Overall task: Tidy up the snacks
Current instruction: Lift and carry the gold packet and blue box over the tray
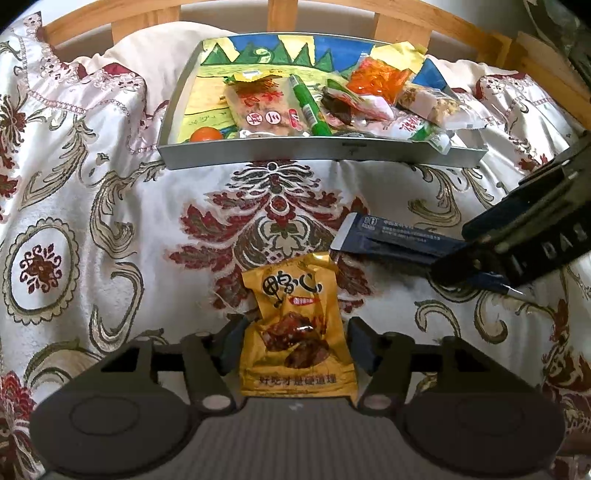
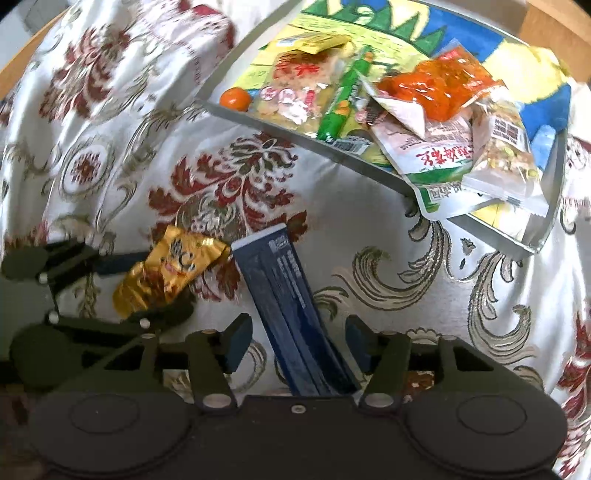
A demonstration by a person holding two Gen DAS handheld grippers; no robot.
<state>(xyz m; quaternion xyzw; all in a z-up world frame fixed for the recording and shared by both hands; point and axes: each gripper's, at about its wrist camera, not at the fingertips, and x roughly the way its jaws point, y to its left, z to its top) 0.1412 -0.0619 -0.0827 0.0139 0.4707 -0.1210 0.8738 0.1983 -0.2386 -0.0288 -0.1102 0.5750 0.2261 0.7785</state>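
Observation:
A yellow-gold snack packet (image 1: 297, 332) lies on the patterned cloth between the open jaws of my left gripper (image 1: 295, 343); the fingers stand apart on either side of it. It also shows in the right wrist view (image 2: 166, 273). A dark blue packet (image 2: 295, 314) lies between the open jaws of my right gripper (image 2: 295, 343), nearer the right finger. The blue packet also shows in the left wrist view (image 1: 395, 240), with the right gripper (image 1: 524, 243) over its right end. A grey tray (image 1: 295, 151) with a painted bottom holds several snack packets.
The tray (image 2: 288, 129) holds an orange ball (image 1: 207, 133), a green stick pack (image 1: 310, 107), an orange packet (image 1: 376, 79) and white packets, some hanging over its front right rim. A wooden slatted rail (image 1: 280, 14) runs behind the cloth.

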